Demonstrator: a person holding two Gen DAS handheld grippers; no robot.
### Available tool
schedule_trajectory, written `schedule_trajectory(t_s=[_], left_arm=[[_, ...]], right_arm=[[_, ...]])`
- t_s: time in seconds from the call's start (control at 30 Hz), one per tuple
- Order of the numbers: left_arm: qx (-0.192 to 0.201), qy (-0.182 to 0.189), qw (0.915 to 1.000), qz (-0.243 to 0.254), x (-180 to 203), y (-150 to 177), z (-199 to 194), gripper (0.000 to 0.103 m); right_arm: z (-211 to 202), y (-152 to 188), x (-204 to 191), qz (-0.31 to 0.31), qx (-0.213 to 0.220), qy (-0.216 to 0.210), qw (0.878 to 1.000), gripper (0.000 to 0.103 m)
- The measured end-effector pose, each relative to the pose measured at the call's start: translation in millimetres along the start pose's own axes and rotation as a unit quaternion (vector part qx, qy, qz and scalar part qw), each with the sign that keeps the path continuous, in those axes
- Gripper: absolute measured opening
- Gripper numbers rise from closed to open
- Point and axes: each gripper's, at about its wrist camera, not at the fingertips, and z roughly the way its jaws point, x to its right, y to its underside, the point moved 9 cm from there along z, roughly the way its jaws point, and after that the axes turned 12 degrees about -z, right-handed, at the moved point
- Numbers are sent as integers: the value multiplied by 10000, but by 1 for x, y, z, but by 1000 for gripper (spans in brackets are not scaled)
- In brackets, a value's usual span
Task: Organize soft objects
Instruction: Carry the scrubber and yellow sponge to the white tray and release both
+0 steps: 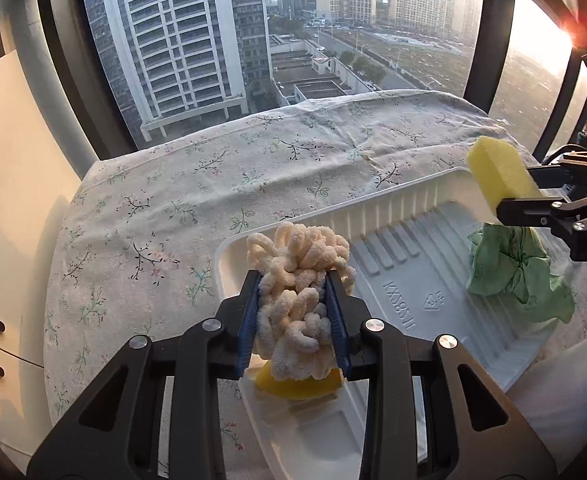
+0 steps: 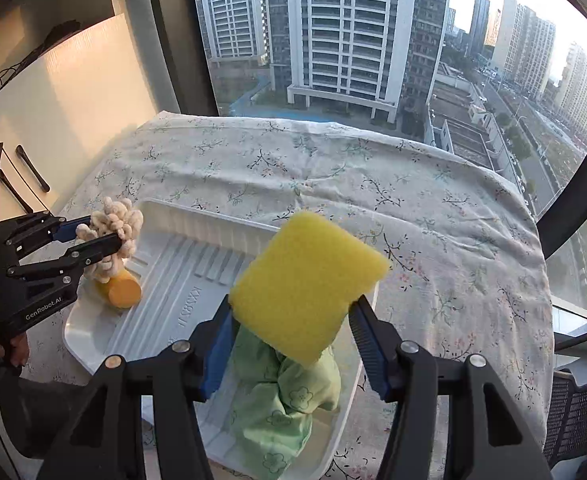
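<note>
Left tool [image 1: 297,300] clamped on cream, loopy chenille bundle [image 1: 299,280], above white ribbed plastic tray [image 1: 413,216] w/ orange-yellow foam cylinder [image 2: 123,290] under it. Right tool [image 2: 289,332] gripping porous yellow sponge block [image 2: 305,276] over crumpled green cloth [image 2: 285,404] in tray. Tray near front edge of desk, on wrinkled floral cloth [image 1: 213,168]. Window [image 2: 333,40] behind far edge.

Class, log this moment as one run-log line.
left gripper: shut on cream chenille bundle | right gripper: shut on yellow sponge | both above white tray
</note>
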Motion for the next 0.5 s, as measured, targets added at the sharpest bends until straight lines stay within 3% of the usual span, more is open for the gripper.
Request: schedule_trajectory(t_s=[0.17, 0.3, 0.43, 0.5], left_arm=[[-369, 114, 9992, -135, 6, 2, 24, 29], [-540, 121, 9978, -372, 3, 4, 35, 32], [-796, 429, 9926, -814, 3, 6, 40, 36], [-725, 491, 9918, -934, 3, 3, 34, 40]], right_arm=[[46, 11, -1, 323, -639, -369, 9967, 59], [45, 11, -4, 267, -635, -302, 9972, 60], [47, 9, -4, 134, -746, -192, 9969, 66], [42, 9, -3, 223, -690, -254, 9970, 69]])
